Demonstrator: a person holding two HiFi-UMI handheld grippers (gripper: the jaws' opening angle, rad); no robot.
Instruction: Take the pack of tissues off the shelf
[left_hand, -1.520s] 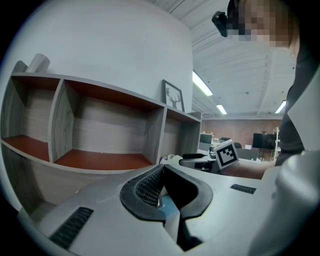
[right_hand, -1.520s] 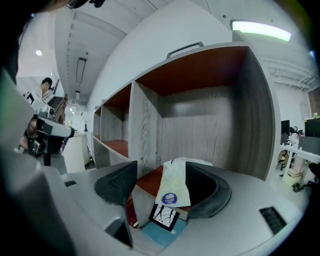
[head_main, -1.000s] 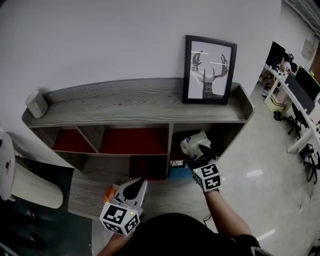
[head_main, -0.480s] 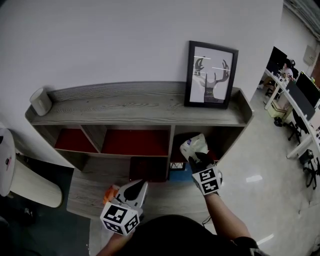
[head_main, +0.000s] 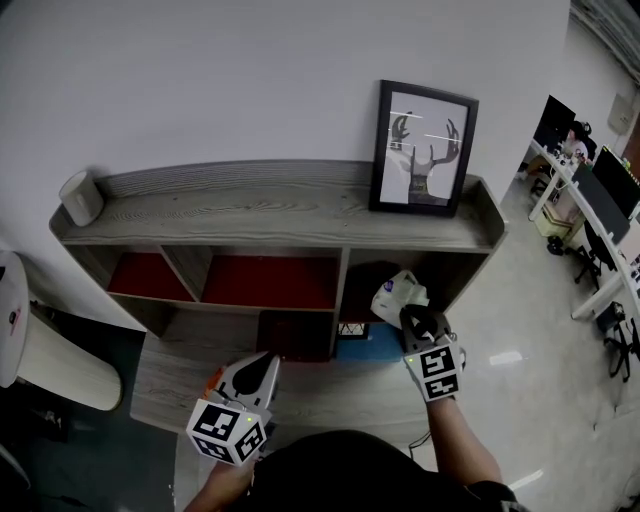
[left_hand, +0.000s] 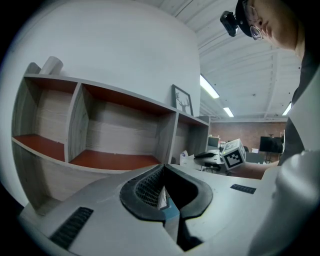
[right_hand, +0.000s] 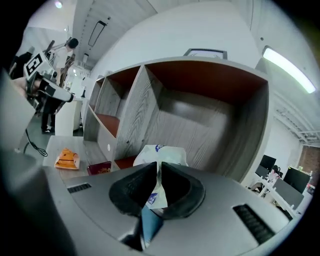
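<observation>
- Pinching a fold of the wrapper, the right claw (right_hand: 158, 176) has just been closing. It now holds the pack of tissues (right_hand: 161, 154) on a narrow gap between its pads.
- The pack sits at the mouth of the shelf's right-hand lower compartment, about 4 o'clock in the head view. Whether it still rests on the compartment floor is unclear.
- The left claw (left_hand: 161, 184) is pressed fully together with nothing in it, hovering at 7 o'clock over the low front ledge.
- The hold seems to be on thin film only, so a slow, straight pull toward the person looks safest. A jerk could make the wrapper slip or tear.
- The shelf (head_main: 290, 205) is grey wood grain with red-brown compartment floors.
- On its top, a framed deer picture (head_main: 422, 147) leans against the wall at 1 o'clock, and a small white cylinder (head_main: 78, 197) lies at 10 o'clock.
- An orange item (right_hand: 66, 158) and a dark red booklet (right_hand: 100, 168) lie on the ledge.
- Behind is a plain white wall. The glossy pale floor (head_main: 520, 330) leads to office desks (head_main: 600, 190) at 3 o'clock.
</observation>
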